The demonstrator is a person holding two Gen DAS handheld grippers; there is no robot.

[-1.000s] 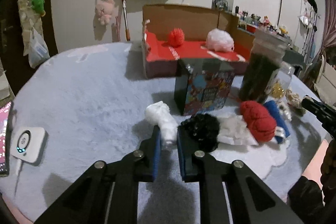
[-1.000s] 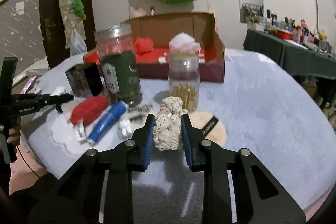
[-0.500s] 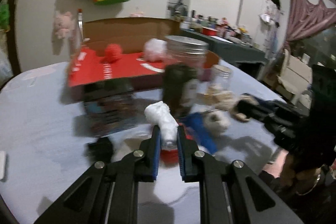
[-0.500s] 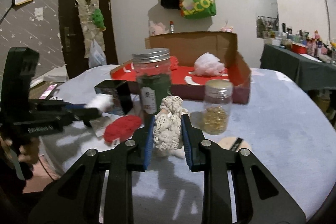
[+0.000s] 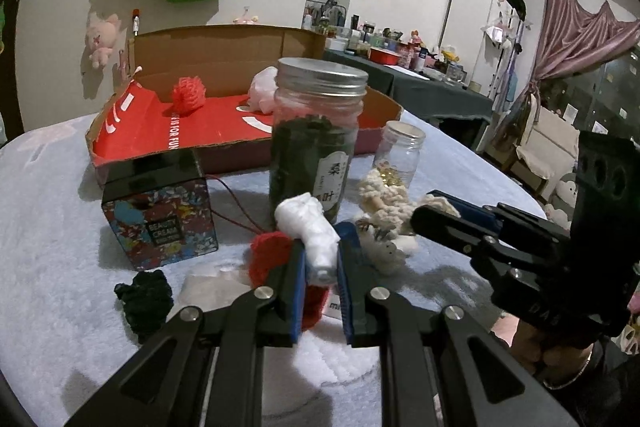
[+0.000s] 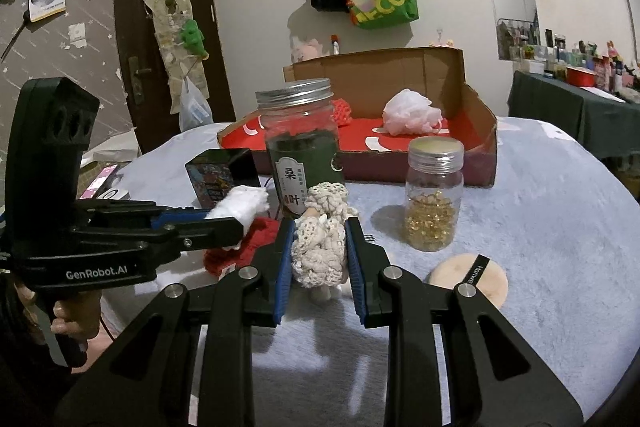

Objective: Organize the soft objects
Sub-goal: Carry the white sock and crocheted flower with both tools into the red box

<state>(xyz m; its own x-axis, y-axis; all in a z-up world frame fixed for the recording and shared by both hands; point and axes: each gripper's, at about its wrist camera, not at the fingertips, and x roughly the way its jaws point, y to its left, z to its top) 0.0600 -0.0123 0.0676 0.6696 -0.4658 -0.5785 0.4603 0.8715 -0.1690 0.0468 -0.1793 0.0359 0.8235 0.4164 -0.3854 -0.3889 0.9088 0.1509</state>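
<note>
My left gripper (image 5: 320, 267) is shut on a white fluffy roll (image 5: 310, 227) and holds it above the table; it also shows in the right wrist view (image 6: 240, 207). My right gripper (image 6: 318, 259) is shut on a cream crocheted piece (image 6: 320, 239), lifted off the table; it also shows in the left wrist view (image 5: 384, 199). The open cardboard box (image 5: 224, 131) with a red floor stands at the back and holds a red puff (image 5: 188, 95) and a pink mesh puff (image 6: 412, 113). A red knit piece (image 5: 272, 255) and a black fuzzy piece (image 5: 146, 297) lie on the table.
A tall jar of dark leaves (image 5: 316, 139), a small jar of gold capsules (image 6: 434, 195) and a patterned black tin (image 5: 160, 211) stand before the box. A round beige powder puff (image 6: 468, 275) lies at the right. The table has a pale blue fleece cover (image 6: 560, 227).
Both grippers have lifted their soft pieces off the table and moved toward each other and the box. The left gripper swung right, away from the black piece.
</note>
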